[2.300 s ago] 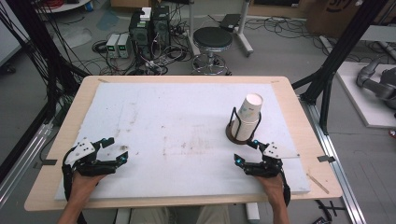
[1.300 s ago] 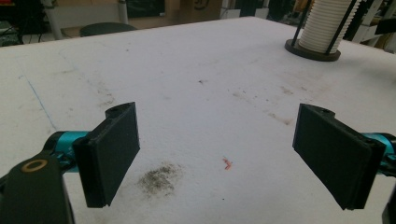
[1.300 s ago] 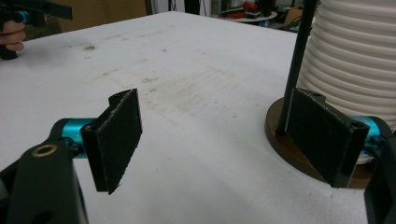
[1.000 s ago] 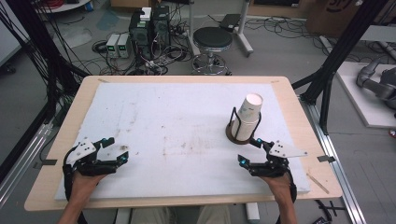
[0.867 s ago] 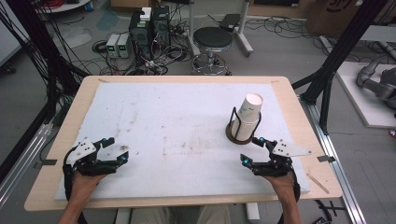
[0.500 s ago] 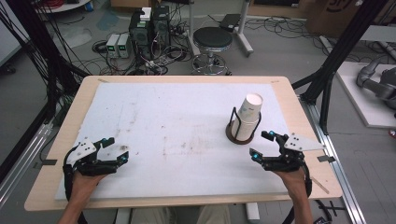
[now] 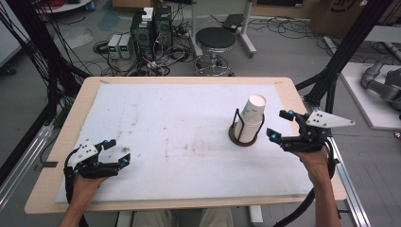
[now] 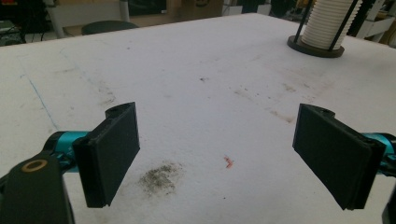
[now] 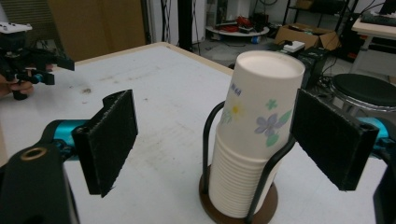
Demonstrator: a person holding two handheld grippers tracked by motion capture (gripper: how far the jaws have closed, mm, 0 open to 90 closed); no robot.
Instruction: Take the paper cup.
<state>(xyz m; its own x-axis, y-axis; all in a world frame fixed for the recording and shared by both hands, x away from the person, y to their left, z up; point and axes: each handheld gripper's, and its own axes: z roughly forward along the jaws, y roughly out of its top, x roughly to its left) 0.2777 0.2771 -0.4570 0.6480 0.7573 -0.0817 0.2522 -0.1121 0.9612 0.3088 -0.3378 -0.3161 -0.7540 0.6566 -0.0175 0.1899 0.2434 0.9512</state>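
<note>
Cup stack [image 9: 254, 140] ahead of my right hand-held gripper [image 7: 283, 126], axis upright, mouths down; jaws just opening, apart, nothing between. Right gripper view shows floral print. Left hand-held gripper [image 7: 116, 152] apart.

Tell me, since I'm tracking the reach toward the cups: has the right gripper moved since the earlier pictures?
Yes. The right gripper has shifted rightward and farther up the table, from the near side of the cup holder to level with it; its jaws have just been opening, nothing between them.

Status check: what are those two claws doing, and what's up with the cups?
Right gripper raised beside cup stack, jaws just opened wider, empty. Left gripper open, low over table. Stack upside down in wire holder. Path clear.
</note>
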